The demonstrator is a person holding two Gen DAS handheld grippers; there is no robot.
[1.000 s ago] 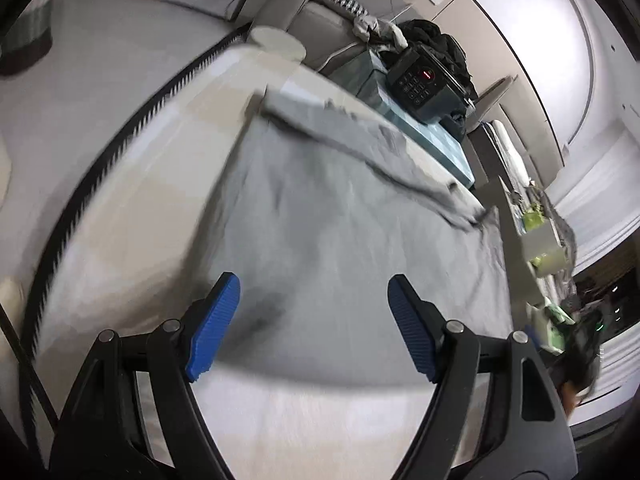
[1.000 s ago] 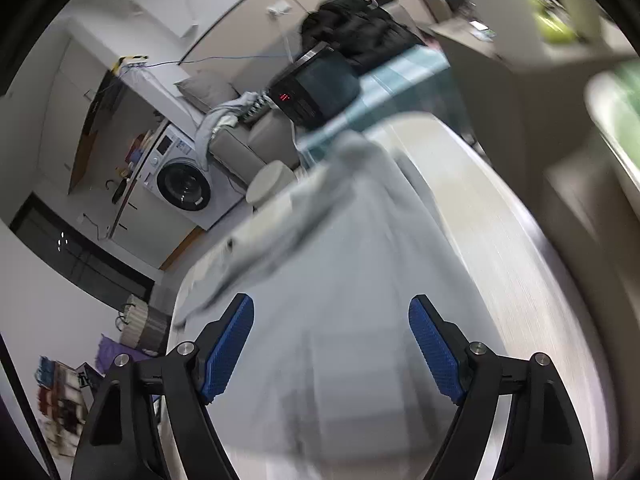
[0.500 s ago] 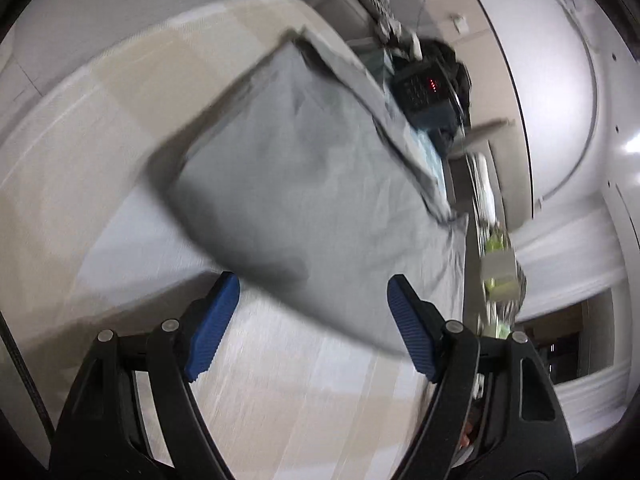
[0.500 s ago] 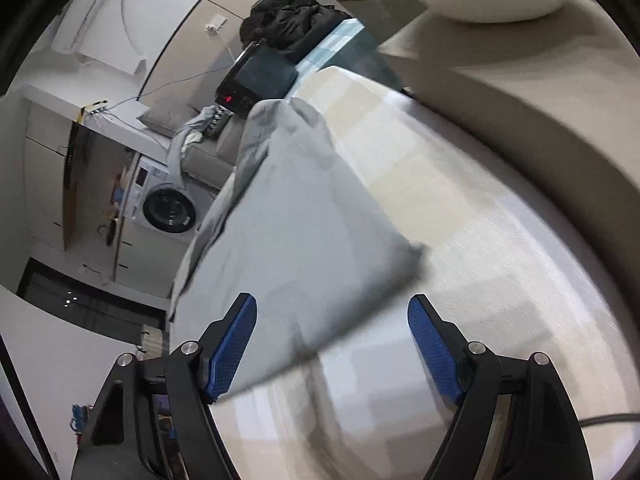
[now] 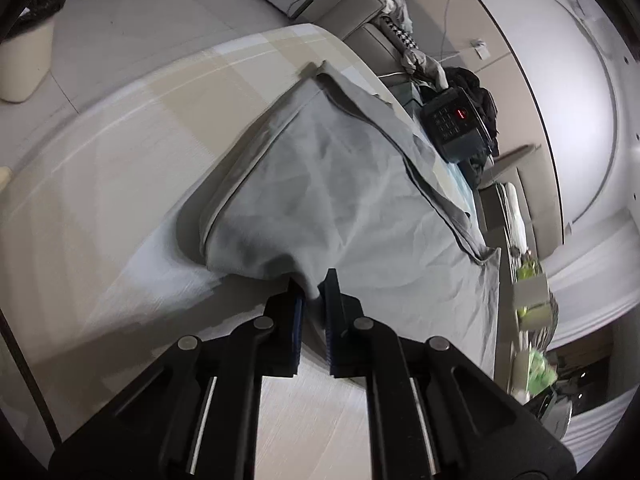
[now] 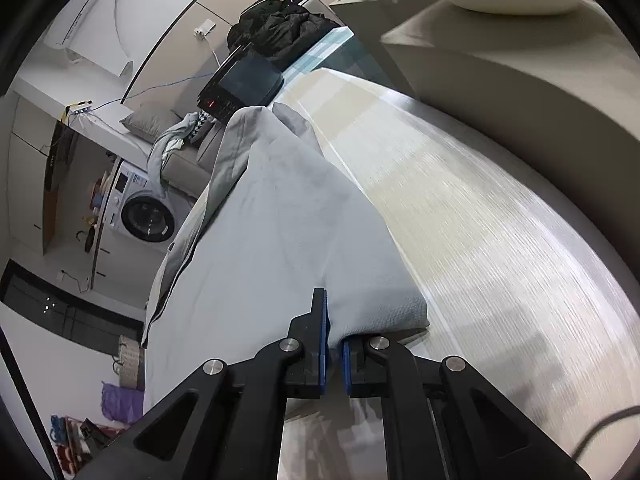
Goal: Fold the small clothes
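Note:
A grey garment [image 5: 352, 200] lies spread on a pale striped table [image 5: 120, 168], its far edge folded into a darker band. My left gripper [image 5: 314, 292] is shut on the garment's near edge close to its left corner, and the cloth bunches at the blue pads. In the right wrist view the same grey garment [image 6: 272, 240] runs away from the camera. My right gripper [image 6: 334, 340] is shut on its near right corner, which is lifted and puckered between the pads.
A dark device with a red display [image 5: 456, 124] and black clothes [image 6: 280, 28] sit beyond the table's far end. A sofa [image 5: 360, 8] and a washing machine [image 6: 144, 216] stand behind. A bin [image 5: 24, 64] is on the floor at left. The table [image 6: 500, 220] extends to the right.
Both grippers were open and hovering over the garment; now both have closed on its near edge, one toward each corner. The cloth is pinched and slightly raised at each grip.

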